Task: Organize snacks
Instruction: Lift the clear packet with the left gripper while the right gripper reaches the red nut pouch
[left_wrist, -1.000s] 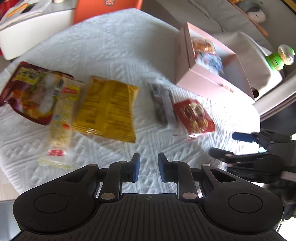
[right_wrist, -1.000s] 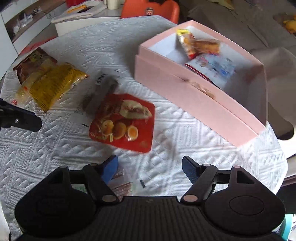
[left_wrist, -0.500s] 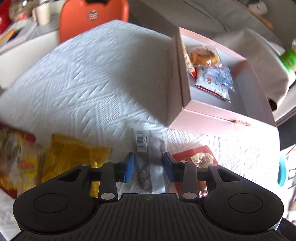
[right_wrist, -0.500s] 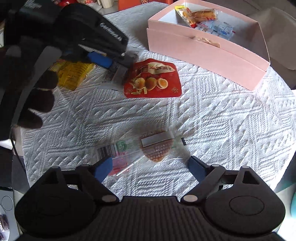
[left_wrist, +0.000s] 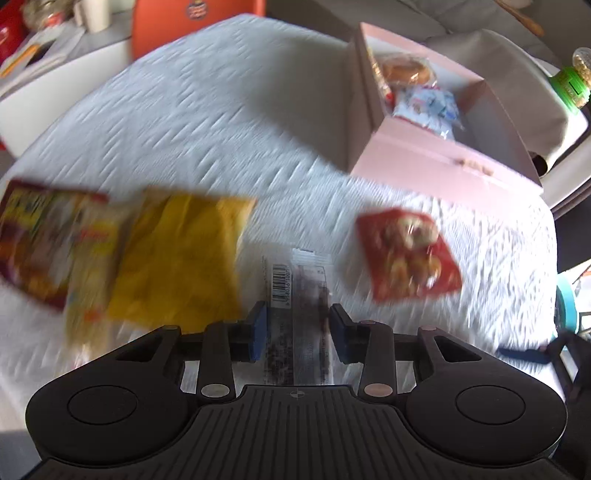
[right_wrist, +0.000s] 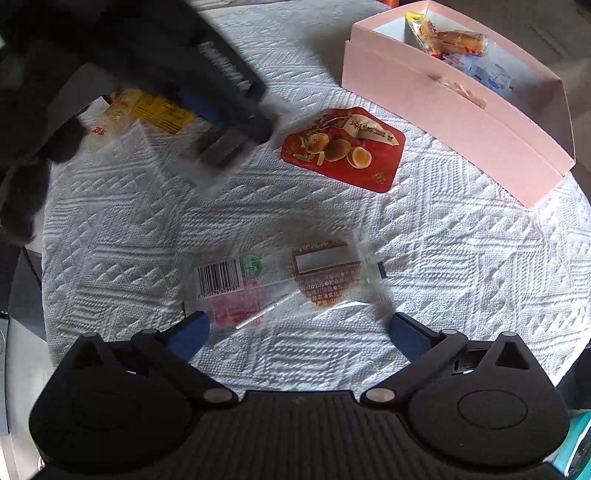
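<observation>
My left gripper (left_wrist: 295, 328) is shut on a dark snack bar packet (left_wrist: 295, 295) with a barcode, which stays sharp while the table blurs. In the right wrist view that gripper (right_wrist: 229, 133) is a blurred dark shape at the upper left. My right gripper (right_wrist: 297, 326) is wide open and its jaws are opening further. A clear printed wrapper (right_wrist: 284, 280) lies flat on the cloth just ahead of its fingertips, untouched. A red egg-picture packet (right_wrist: 343, 147) lies between both grippers and the pink box (right_wrist: 443, 110), which holds a few snacks.
A yellow bag (left_wrist: 177, 258), a pale packet (left_wrist: 88, 266) and a dark red bag (left_wrist: 33, 236) lie left of the left gripper. White quilted cloth (right_wrist: 461, 258) covers the round table. An orange chair back (left_wrist: 195, 22) stands beyond the far edge.
The left gripper opened, came down over the dark packet and now carries it. The right gripper drew back from the red packet to the clear wrapper and spread its jaws wider.
</observation>
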